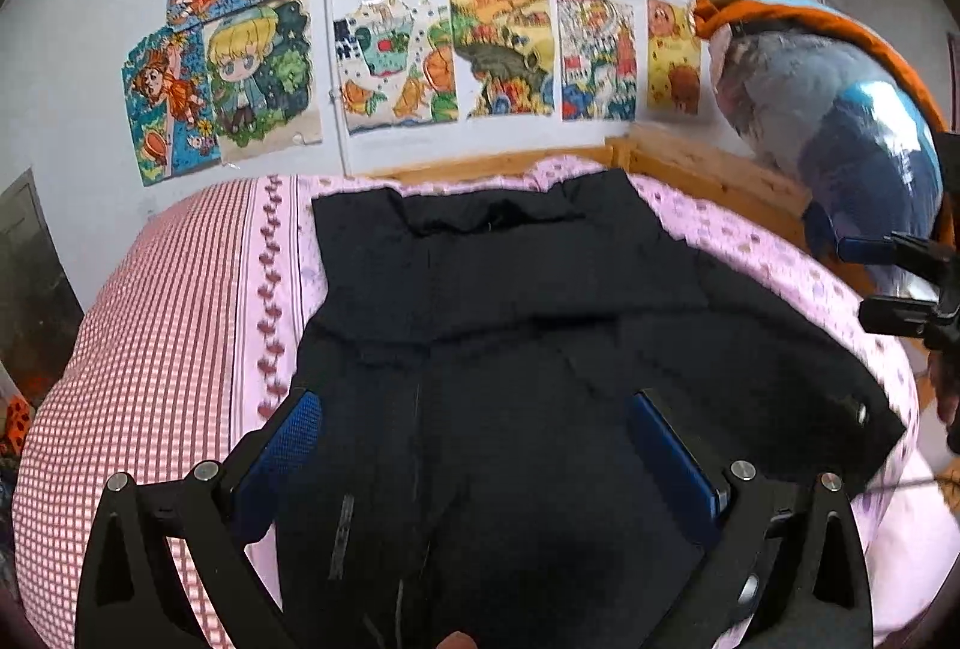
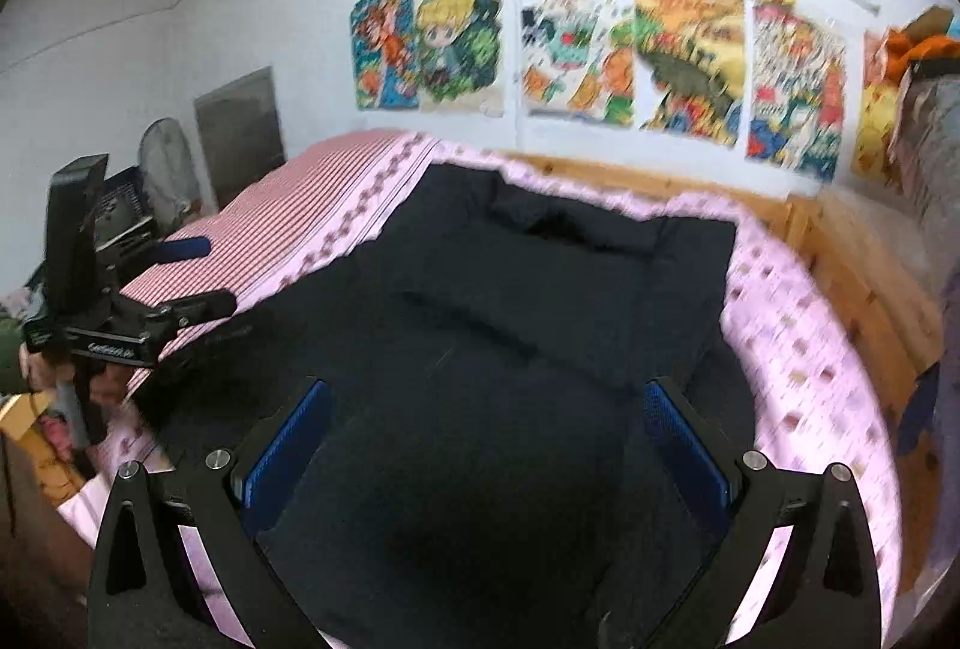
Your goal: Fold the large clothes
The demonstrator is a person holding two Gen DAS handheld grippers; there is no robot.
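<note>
A black garment lies spread across the bed, collar toward the far edge. The left gripper and right gripper both hover wide apart, holding nothing. Best pinch the near hem at both corners, lifting evenly to avoid bunching.

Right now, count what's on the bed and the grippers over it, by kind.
Black garment: 1
Grippers, both open: 2, left gripper, right gripper
Bedsheet, pink: 1
Total: 4
</note>
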